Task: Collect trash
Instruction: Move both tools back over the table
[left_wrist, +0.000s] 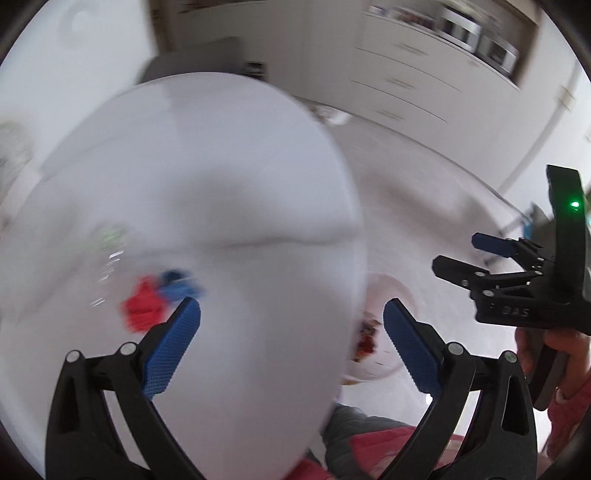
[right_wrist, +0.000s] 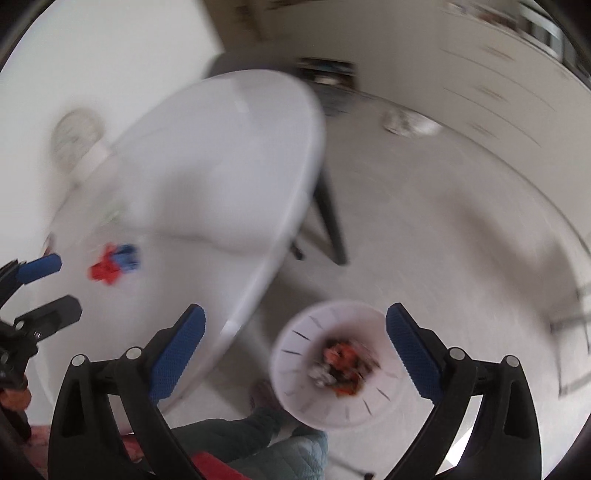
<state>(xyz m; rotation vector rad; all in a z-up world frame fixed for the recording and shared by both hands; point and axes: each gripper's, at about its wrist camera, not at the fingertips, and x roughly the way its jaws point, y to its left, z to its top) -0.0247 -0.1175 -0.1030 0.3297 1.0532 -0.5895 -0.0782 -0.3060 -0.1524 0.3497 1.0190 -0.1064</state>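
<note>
smooth white table (right_wrist: 229, 155), slotted plastic bin (right_wrist: 295, 350)

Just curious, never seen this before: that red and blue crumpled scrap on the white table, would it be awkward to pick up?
Probably not. The red and blue scrap looks crumpled and small, so likely light and soft, squashing between the fingers. It may slide on the smooth white table if nudged. Its bunched shape seems unlikely to roll. The blur hides its material.

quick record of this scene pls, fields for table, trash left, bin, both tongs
table: white round table, blurred
trash left: red and blue scraps lying on the table
bin: white slotted bin on the floor beside the table, mixed trash inside
left tongs: open, nothing between them
right tongs: open, nothing held
</note>
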